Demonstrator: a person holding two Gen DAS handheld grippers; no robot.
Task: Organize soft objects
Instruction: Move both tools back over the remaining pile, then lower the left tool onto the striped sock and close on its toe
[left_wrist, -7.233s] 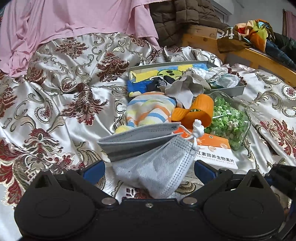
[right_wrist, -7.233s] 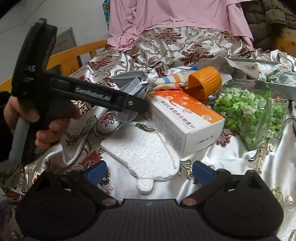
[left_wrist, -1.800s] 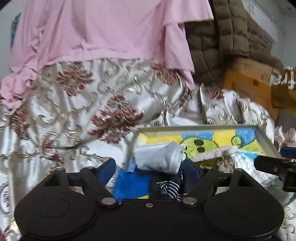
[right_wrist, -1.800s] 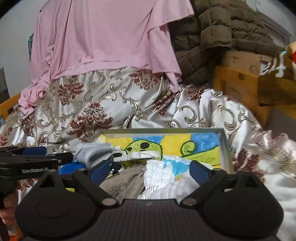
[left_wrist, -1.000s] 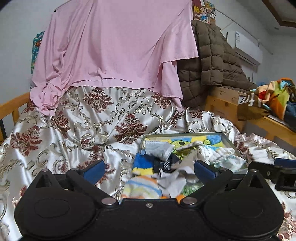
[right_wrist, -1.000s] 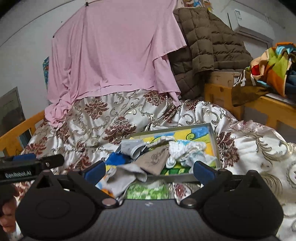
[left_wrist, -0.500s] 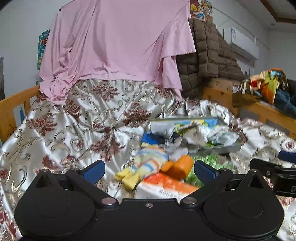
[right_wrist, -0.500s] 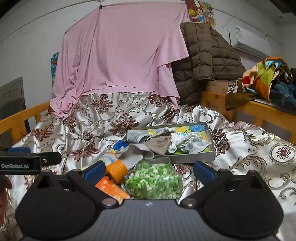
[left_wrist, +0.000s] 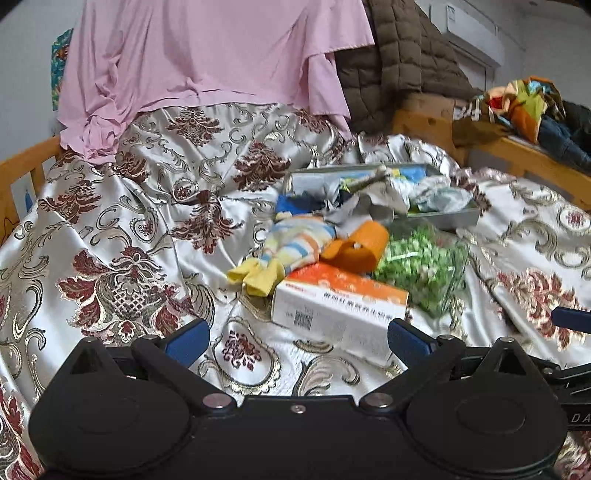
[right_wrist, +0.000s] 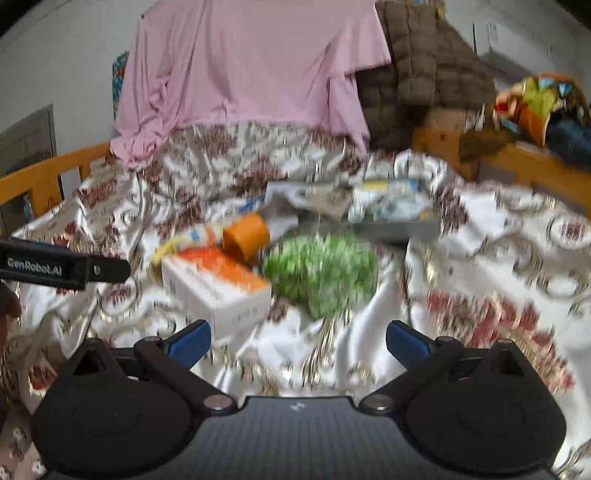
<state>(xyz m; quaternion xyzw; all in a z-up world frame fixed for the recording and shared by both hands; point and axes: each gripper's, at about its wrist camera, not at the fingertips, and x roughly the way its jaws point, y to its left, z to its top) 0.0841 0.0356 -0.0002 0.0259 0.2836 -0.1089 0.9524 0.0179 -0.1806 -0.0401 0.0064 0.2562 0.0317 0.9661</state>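
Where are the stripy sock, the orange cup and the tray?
Stripy sock (left_wrist: 295, 242), left wrist view, on its striped middle.
Orange cup (left_wrist: 364, 245), left wrist view, on its side wall.
Tray (left_wrist: 448, 218), left wrist view, on its grey front wall.

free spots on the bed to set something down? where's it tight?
Bare bedspread left of the striped sock, up to the pink sheet. More open cloth right of the bag of green bits and the tray. Crowded: the tray, sock, orange cup, bag and box bunch together mid-bed.
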